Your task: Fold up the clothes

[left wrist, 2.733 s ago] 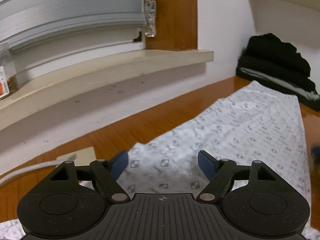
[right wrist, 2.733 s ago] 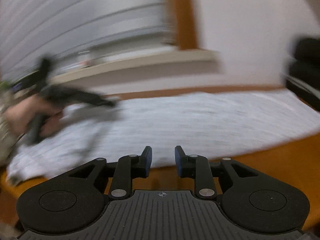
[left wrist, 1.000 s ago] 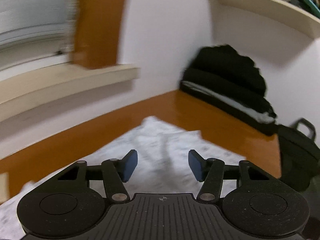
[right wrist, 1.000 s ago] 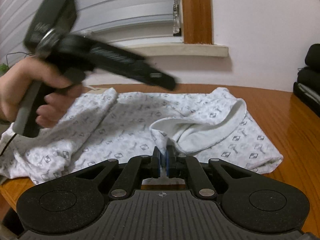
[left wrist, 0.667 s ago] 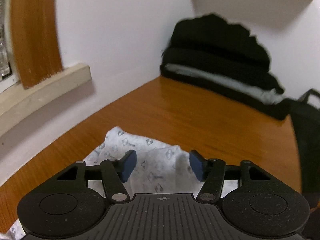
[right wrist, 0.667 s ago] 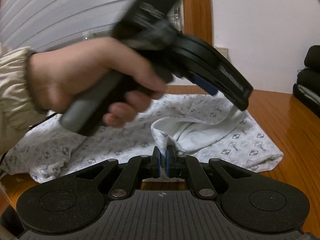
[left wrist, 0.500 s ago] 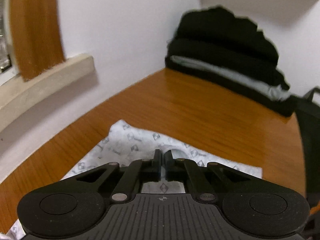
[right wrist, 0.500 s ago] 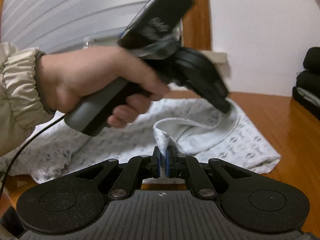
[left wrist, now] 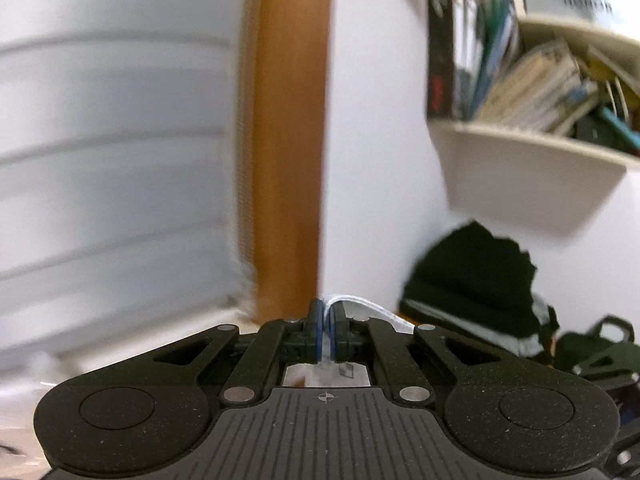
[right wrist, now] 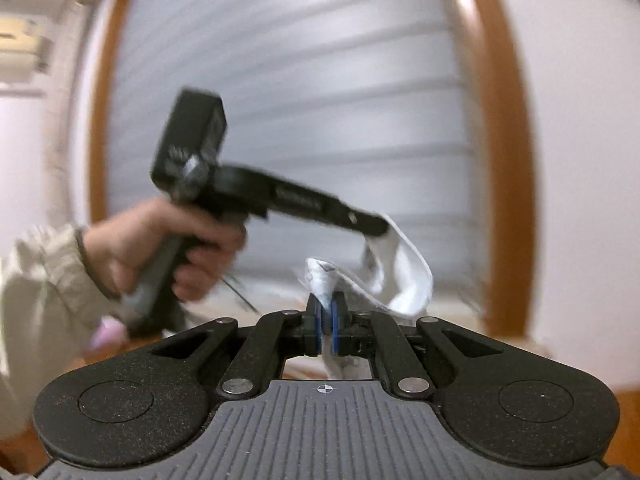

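Both sets of jaws are pinched tight on the white patterned garment (right wrist: 404, 276): the right gripper (right wrist: 327, 322) on one bunched edge, the left gripper (left wrist: 327, 330) on another. Both are raised toward the window blind (right wrist: 304, 92), the cloth slung between them off the tabletop, probably to carry one edge over for a fold.

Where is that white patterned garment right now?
Lifted before the window blind, the white patterned garment hangs between the left hand-held gripper and right hand-held gripper, both clamping it.
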{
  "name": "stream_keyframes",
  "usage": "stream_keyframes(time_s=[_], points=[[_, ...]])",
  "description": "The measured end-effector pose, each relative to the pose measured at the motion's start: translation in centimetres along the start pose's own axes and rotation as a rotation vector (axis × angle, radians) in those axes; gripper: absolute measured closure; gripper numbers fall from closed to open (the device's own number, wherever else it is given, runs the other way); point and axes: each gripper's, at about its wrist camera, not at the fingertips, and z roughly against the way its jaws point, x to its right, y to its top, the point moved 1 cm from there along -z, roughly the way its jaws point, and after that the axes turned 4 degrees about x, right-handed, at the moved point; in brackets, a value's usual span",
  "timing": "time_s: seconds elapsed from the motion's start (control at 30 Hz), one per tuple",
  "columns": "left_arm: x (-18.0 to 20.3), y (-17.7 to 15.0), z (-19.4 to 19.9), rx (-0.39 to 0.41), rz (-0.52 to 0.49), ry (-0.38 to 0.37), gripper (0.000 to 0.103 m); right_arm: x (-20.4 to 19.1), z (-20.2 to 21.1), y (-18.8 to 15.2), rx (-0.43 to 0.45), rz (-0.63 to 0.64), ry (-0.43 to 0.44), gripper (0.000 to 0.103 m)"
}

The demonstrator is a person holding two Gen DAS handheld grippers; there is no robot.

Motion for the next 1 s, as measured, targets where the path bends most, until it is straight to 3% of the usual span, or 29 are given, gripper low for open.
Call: stream_keyframes(time_s=[0.13,0.3,0.7,1.0], points=[[-3.3,1.5,5.7,0.034,0.012,0.07,0.1,-4.8,-3.8,3.9,0.027,0.011,0.141,0.097],[-6.9,0.7,10.9,0.051,0.051,0.148,0.1,-9.5,-8.4,4.8,-0.005,0.01,0.244,0.097],[-16.0,-5.1,16.9,0.046,0.182,0.242,0.1,-13.4,-13.1,2.6,-0.126,0.042,0.345,0.097],[-22.6,-12.5,20.7,0.0,0.308,0.315,0.1,-19.0,-18.6,-1.8,-0.237,0.038,0.445,0.097]])
